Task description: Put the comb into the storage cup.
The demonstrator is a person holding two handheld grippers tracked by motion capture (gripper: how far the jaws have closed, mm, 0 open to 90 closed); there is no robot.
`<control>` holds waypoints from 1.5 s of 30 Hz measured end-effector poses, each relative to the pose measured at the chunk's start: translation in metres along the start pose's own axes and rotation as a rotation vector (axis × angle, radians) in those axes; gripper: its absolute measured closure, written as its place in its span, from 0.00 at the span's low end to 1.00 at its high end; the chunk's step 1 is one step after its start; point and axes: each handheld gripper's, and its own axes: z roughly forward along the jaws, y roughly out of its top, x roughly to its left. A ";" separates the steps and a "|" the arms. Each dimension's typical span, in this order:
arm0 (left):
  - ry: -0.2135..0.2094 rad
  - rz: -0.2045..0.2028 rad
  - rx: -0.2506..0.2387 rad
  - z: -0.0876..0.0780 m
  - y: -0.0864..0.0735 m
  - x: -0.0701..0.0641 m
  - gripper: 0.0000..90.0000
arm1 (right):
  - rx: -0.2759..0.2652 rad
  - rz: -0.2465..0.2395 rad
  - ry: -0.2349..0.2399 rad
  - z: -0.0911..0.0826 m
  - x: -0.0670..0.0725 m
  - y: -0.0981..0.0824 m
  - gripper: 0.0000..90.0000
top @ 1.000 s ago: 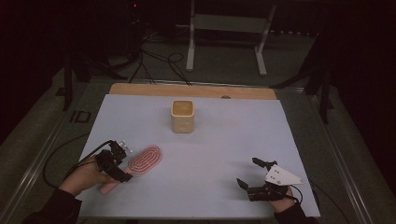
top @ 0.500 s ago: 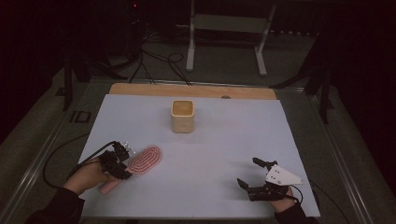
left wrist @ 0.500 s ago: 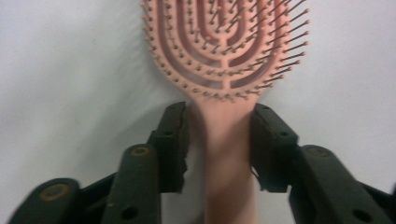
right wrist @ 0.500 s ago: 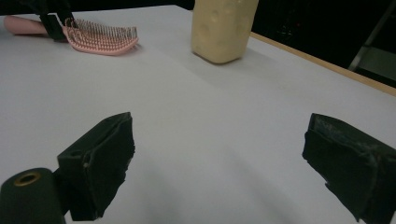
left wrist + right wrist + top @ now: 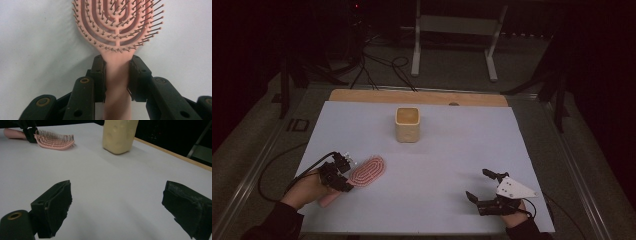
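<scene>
1 pink hairbrush point(image 5: 367, 170), bristled head toward the cup point(image 5: 407, 124)

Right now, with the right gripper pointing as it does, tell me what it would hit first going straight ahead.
Probably nothing nearby. The right gripper stands open over bare white table. Farther along its line stands the tan cup, likely the first thing met, though depth is hard to judge. The pink hairbrush lies off to the left.

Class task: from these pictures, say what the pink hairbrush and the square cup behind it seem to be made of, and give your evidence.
Hairbrush: likely moulded plastic, matte pink, with one-piece vented ribs and ball-tipped bristles. Square cup: perhaps wood or bamboo, judging by its pale tan, dull surface; too far off to be sure.
</scene>
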 end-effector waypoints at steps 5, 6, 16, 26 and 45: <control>-0.002 -0.003 0.003 0.000 0.001 0.000 0.78 | -0.002 -0.001 -0.001 0.000 0.000 0.000 0.09; 0.000 -0.002 0.000 -0.001 0.001 0.000 0.78 | -0.002 -0.001 -0.001 0.000 0.000 0.000 0.09; -0.011 0.012 -0.057 -0.012 0.004 -0.005 0.78 | -0.002 -0.001 -0.001 0.000 0.000 0.000 0.09; -0.029 0.056 -0.145 -0.035 0.015 -0.016 0.78 | 0.000 0.002 -0.002 0.000 0.000 0.000 0.09; -0.054 0.104 -0.374 -0.084 0.055 -0.028 0.78 | -0.001 0.003 -0.003 0.000 -0.001 0.000 0.09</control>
